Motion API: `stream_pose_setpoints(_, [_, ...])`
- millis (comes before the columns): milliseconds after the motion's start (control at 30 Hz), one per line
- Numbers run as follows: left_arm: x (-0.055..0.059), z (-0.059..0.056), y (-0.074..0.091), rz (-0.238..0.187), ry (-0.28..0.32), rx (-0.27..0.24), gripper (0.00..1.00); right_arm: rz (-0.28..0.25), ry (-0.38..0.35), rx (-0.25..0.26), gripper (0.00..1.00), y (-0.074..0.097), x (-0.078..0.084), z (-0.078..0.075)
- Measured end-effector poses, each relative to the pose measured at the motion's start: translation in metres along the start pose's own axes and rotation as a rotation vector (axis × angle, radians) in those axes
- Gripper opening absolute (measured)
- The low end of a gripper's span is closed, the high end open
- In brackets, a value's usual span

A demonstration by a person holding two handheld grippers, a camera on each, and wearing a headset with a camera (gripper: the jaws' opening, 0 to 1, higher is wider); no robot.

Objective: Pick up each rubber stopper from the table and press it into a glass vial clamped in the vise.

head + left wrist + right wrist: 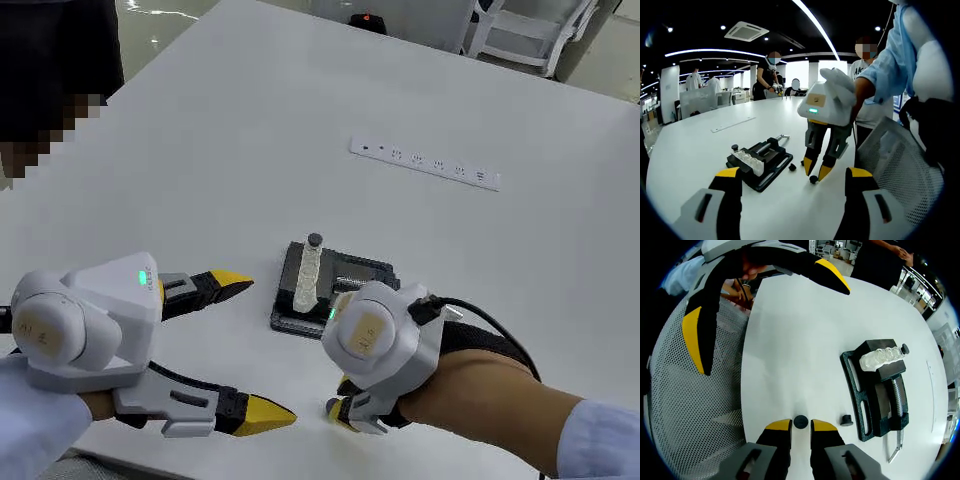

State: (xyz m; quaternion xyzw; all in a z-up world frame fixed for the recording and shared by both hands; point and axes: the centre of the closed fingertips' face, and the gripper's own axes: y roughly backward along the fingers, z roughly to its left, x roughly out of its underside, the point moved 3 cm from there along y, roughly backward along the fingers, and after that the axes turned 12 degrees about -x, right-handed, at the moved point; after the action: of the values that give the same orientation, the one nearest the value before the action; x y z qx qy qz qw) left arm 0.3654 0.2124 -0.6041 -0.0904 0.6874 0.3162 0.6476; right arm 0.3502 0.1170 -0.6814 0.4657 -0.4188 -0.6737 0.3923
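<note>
A black vise (345, 285) (879, 390) (765, 165) clamps a row of glass vials (307, 275) (881, 357) (751, 161) lying flat; the end vial bears a dark stopper (315, 240) (904, 348). My right gripper (340, 400) (800, 424) points down at the table in front of the vise, its jaws narrowly open either side of a black rubber stopper (800, 421) (813, 179) resting on the tabletop. A second stopper (845, 419) (792, 167) lies beside the vise. My left gripper (250, 348) (795, 175) hovers wide open to the left, holding nothing.
A white power strip (425, 162) (732, 124) lies farther back on the white table (200, 150). A mesh chair (900, 165) (695, 415) stands at the table's near edge. White chairs (520, 30) and several people stand beyond the table.
</note>
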Motion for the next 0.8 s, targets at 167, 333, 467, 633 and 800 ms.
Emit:
stream_pose_setpoints(167, [0.0006, 0.0012, 0.0012, 0.0, 0.005, -0.006, 0.82, 0.023, 0.002, -0.004, 0.11, -0.0035, 0.001, -0.0006])
stream_pose_setpoints(333, [0.0008, 0.001, 0.0013, 0.0, 0.008, -0.008, 0.82, 0.04, 0.008, -0.005, 0.11, -0.0068, 0.0035, -0.0004])
stream_pose_setpoints(467, [0.0011, 0.0005, 0.0006, 0.004, 0.008, -0.006, 0.82, 0.045, 0.014, -0.001, 0.09, -0.0078, 0.004, -0.0012])
stream_pose_setpoints(633, [0.0004, 0.0001, -0.0005, 0.004, 0.012, -0.003, 0.81, 0.044, 0.014, -0.003, 0.08, -0.0076, 0.0043, -0.0014])
stream_pose_setpoints(800, [0.001, 0.0008, -0.0024, 0.007, 0.038, 0.007, 0.81, 0.035, 0.009, -0.01, 0.08, -0.0029, 0.0056, -0.0015])
